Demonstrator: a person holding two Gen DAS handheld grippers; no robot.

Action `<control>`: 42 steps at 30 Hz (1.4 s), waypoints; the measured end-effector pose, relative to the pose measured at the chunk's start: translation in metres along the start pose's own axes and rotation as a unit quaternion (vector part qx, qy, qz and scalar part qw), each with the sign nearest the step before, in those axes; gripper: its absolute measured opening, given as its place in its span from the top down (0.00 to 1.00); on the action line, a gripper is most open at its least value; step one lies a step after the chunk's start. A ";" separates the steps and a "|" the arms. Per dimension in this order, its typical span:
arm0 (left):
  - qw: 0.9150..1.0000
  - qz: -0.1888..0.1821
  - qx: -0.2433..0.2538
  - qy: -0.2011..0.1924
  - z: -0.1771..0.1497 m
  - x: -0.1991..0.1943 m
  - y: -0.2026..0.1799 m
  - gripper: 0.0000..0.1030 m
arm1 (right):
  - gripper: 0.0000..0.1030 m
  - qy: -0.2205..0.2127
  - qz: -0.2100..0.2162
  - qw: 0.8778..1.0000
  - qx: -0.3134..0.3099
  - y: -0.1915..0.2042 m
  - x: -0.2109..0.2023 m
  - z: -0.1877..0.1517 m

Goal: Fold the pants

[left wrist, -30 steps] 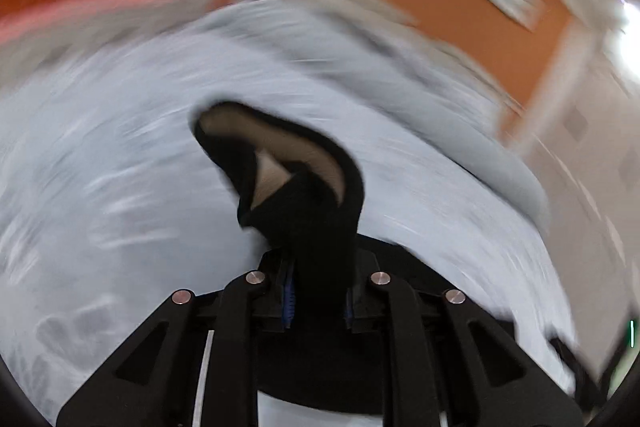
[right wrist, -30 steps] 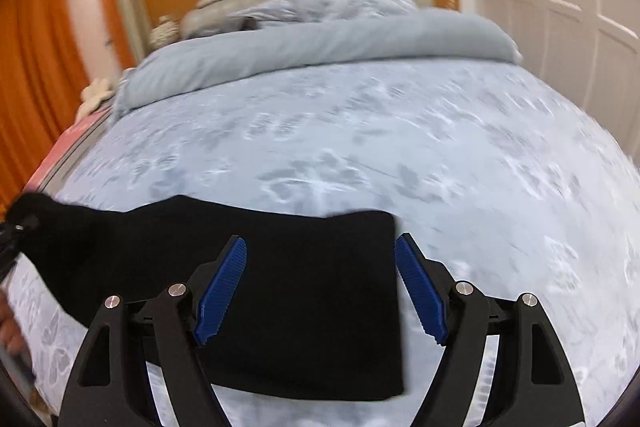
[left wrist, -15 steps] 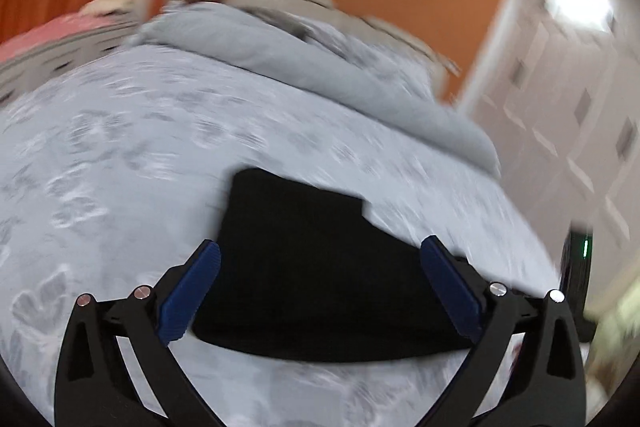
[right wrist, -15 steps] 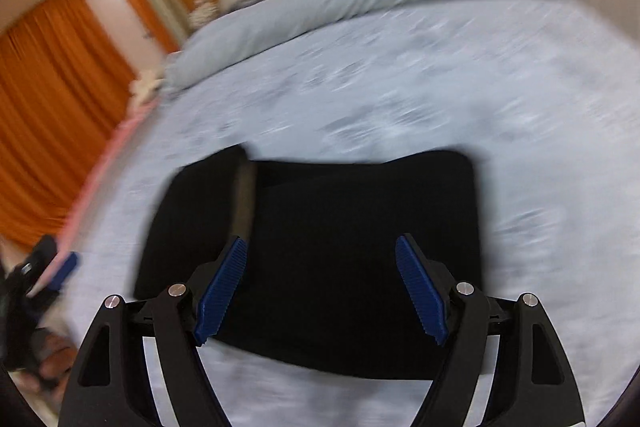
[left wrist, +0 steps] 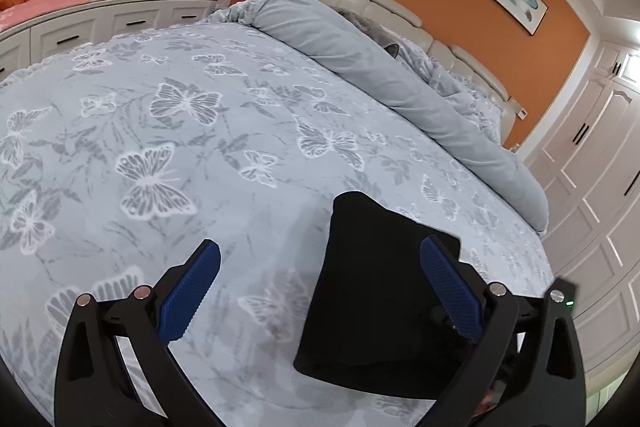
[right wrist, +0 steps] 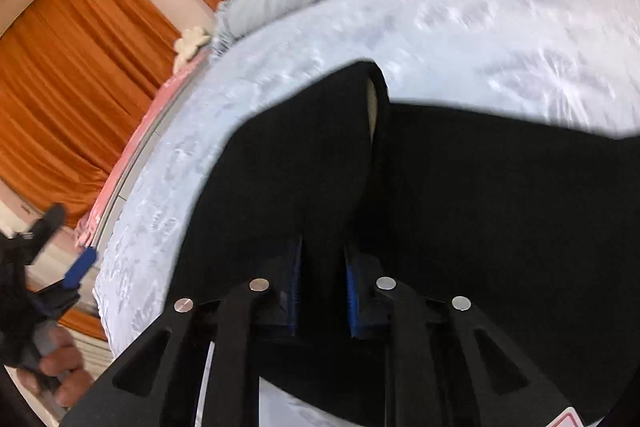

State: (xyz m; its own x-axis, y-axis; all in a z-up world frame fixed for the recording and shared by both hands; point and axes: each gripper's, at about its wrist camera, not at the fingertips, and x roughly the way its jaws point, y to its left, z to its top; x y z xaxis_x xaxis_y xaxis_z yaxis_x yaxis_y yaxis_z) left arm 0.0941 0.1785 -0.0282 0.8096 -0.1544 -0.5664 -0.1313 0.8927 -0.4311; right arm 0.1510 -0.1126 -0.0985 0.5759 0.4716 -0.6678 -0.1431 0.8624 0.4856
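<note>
Left gripper [left wrist: 320,291]: jaws spread wide, nothing between them, held low over the bedspread [left wrist: 168,131]. One second ago it was clamped on a bunch of black cloth; half a second ago it was already open over the bundle. So the release is done on this side.

Right gripper [right wrist: 322,283]: blue pads [right wrist: 295,287] drawn close together with a fold of the black pants [right wrist: 500,211] pinched between them. In both earlier right-wrist views the jaws stood open over the cloth, so this grasp is new.

Pants: folded dark bundle on the butterfly-print bedspread, near the foot-side edge. In the left view the bundle [left wrist: 376,291] lies to the right of the gripper's centre line, its right part behind the right finger. In the right view a pale inner lining [right wrist: 373,107] shows at a raised flap. Right view is motion-blurred; the hand is probably moving.

Reading: the work has passed from left to right. Pants already reduced to a compact shape; right hand likely set to make another fold or tidy the flap. Left hand is free to press or steady. Risk: lifted layer may drag the stack out of alignment.
</note>
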 end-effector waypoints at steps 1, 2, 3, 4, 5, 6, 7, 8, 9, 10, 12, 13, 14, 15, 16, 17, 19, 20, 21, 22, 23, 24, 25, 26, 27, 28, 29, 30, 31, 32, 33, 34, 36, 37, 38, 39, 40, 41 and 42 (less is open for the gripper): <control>1.000 -0.001 0.000 0.001 0.000 0.001 0.001 0.05 | 0.85 -0.013 0.000 1.000 -0.015 0.009 -0.008 0.002; 1.000 -0.001 -0.002 0.003 0.000 0.002 0.001 0.05 | 0.85 -0.031 0.001 0.999 -0.033 0.019 -0.023 0.005; 1.000 -0.003 -0.004 0.005 0.001 0.003 0.001 0.05 | 0.86 -0.044 0.003 0.998 -0.043 0.025 -0.035 0.007; 1.000 -0.007 -0.006 0.008 0.001 0.004 0.001 0.05 | 0.86 -0.061 0.005 0.997 -0.052 0.030 -0.051 0.010; 1.000 -0.010 -0.007 0.009 0.000 0.004 -0.001 0.05 | 0.86 -0.083 0.000 0.995 -0.063 0.033 -0.072 0.012; 1.000 -0.013 -0.007 0.011 -0.001 0.004 -0.003 0.05 | 0.86 -0.097 -0.005 0.993 -0.069 0.033 -0.088 0.013; 1.000 -0.016 -0.001 0.012 -0.003 0.004 -0.008 0.05 | 0.86 -0.115 -0.014 0.991 -0.072 0.028 -0.110 0.012; 1.000 -0.017 0.003 0.013 -0.004 0.005 -0.010 0.05 | 0.86 -0.125 -0.022 0.989 -0.073 0.022 -0.125 0.013; 1.000 -0.019 0.010 0.015 -0.007 0.005 -0.015 0.05 | 0.86 -0.133 -0.035 0.988 -0.074 0.013 -0.138 0.012; 0.999 -0.021 0.016 0.019 -0.010 0.006 -0.019 0.05 | 0.86 -0.141 -0.058 0.986 -0.074 0.000 -0.153 0.009; 0.999 -0.032 0.026 0.034 -0.017 0.011 -0.029 0.05 | 0.86 -0.136 -0.092 0.985 -0.060 -0.031 -0.168 0.004; 0.998 -0.039 0.031 0.044 -0.021 0.014 -0.034 0.05 | 0.86 -0.129 -0.109 0.985 -0.047 -0.048 -0.171 0.002; 0.997 -0.041 0.036 0.051 -0.024 0.017 -0.039 0.05 | 0.86 -0.111 -0.130 0.985 -0.027 -0.074 -0.169 -0.004; 0.996 -0.040 0.044 0.060 -0.029 0.022 -0.046 0.05 | 0.86 -0.088 -0.152 0.984 -0.011 -0.099 -0.162 -0.010; 0.996 -0.039 0.051 0.070 -0.034 0.028 -0.051 0.05 | 0.86 -0.072 -0.164 0.984 -0.003 -0.112 -0.155 -0.015; 0.994 -0.035 0.060 0.087 -0.041 0.038 -0.059 0.05 | 0.86 -0.038 -0.182 0.983 0.010 -0.133 -0.141 -0.025; 0.991 -0.029 0.063 0.117 -0.051 0.055 -0.066 0.05 | 0.82 -0.022 -0.174 0.984 0.023 -0.155 -0.132 -0.037; 0.988 -0.025 0.058 0.143 -0.059 0.068 -0.070 0.05 | 0.81 -0.026 -0.166 0.986 0.020 -0.154 -0.133 -0.036; 0.986 -0.025 0.053 0.159 -0.065 0.077 -0.072 0.05 | 0.74 -0.029 -0.167 0.985 0.018 -0.151 -0.138 -0.034; 0.983 -0.027 0.048 0.178 -0.071 0.087 -0.073 0.05 | 0.66 -0.037 -0.175 0.984 0.017 -0.150 -0.145 -0.034; 0.981 -0.027 0.045 0.189 -0.076 0.093 -0.075 0.05 | 0.40 -0.054 -0.189 0.980 0.016 -0.147 -0.155 -0.033; 0.979 -0.030 0.041 0.198 -0.082 0.099 -0.075 0.04 | 0.18 -0.069 -0.200 0.977 0.015 -0.145 -0.162 -0.033; 0.978 -0.031 0.038 0.201 -0.087 0.102 -0.074 0.04 | 0.16 -0.073 -0.205 0.976 0.015 -0.144 -0.163 -0.034; 0.978 -0.032 0.033 0.205 -0.090 0.105 -0.073 0.04 | 0.16 -0.065 -0.206 0.976 0.019 -0.149 -0.161 -0.030; 0.976 -0.042 0.019 0.215 -0.093 0.110 -0.070 0.04 | 0.16 -0.053 -0.196 0.979 0.033 -0.156 -0.155 -0.030; 0.973 -0.052 0.003 0.226 -0.094 0.113 -0.066 0.04 | 0.16 -0.038 -0.177 0.982 0.054 -0.166 -0.148 -0.031; 0.970 -0.062 -0.016 0.235 -0.096 0.117 -0.062 0.04 | 0.16 -0.023 -0.154 0.985 0.077 -0.174 -0.140 -0.032; 0.968 -0.071 -0.032 0.238 -0.096 0.119 -0.059 0.04 | 0.21 0.001 -0.121 0.987 0.109 -0.186 -0.127 -0.035; 0.967 -0.077 -0.032 0.241 -0.095 0.120 -0.059 0.04 | 0.29 0.015 -0.098 0.987 0.128 -0.192 -0.118 -0.038; 0.964 -0.093 -0.028 0.247 -0.095 0.121 -0.062 0.13 | 0.39 0.015 -0.063 0.986 0.154 -0.198 -0.108 -0.041; 0.961 -0.116 -0.028 0.250 -0.095 0.122 -0.063 0.52 | 0.56 0.007 -0.055 0.986 0.159 -0.197 -0.107 -0.039; 0.952 -0.152 -0.031 0.265 -0.096 0.123 -0.066 0.66 | 0.59 0.009 -0.048 0.986 0.158 -0.193 -0.109 -0.036; 0.955 -0.147 -0.026 0.255 -0.089 0.111 -0.069 0.79 | 0.64 -0.019 -0.035 0.989 0.139 -0.172 -0.130 -0.025; 0.957 -0.156 -0.019 0.245 -0.083 0.099 -0.072 0.81 | 0.65 -0.030 -0.020 0.991 0.128 -0.160 -0.142 -0.021; 0.957 -0.166 -0.015 0.239 -0.077 0.086 -0.074 0.83 | 0.65 -0.041 0.000 0.993 0.114 -0.145 -0.159 -0.021; 0.954 -0.183 -0.008 0.235 -0.071 0.068 -0.076 0.83 | 0.65 -0.047 0.009 0.994 0.102 -0.135 -0.172 -0.023; 0.955 -0.190 0.002 0.229 -0.068 0.051 -0.075 0.83 | 0.65 -0.049 0.014 0.995 0.086 -0.123 -0.189 -0.030; 0.955 -0.194 0.018 0.223 -0.067 0.035 -0.074 0.82 | 0.65 -0.046 0.015 0.996 0.079 -0.120 -0.199 -0.038; 0.955 -0.194 0.035 0.221 -0.069 0.019 -0.070 0.82 | 0.64 -0.041 0.015 0.996 0.078 -0.119 -0.205 -0.047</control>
State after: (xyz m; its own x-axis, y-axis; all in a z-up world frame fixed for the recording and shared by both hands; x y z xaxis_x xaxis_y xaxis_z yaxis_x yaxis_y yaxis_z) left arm 0.0792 0.0838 -0.0579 0.4672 -0.6283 -0.6221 0.1806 0.7565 -0.6285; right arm 0.0124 -0.3032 -0.0456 0.6372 0.4755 -0.6065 -0.0379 0.8054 0.5915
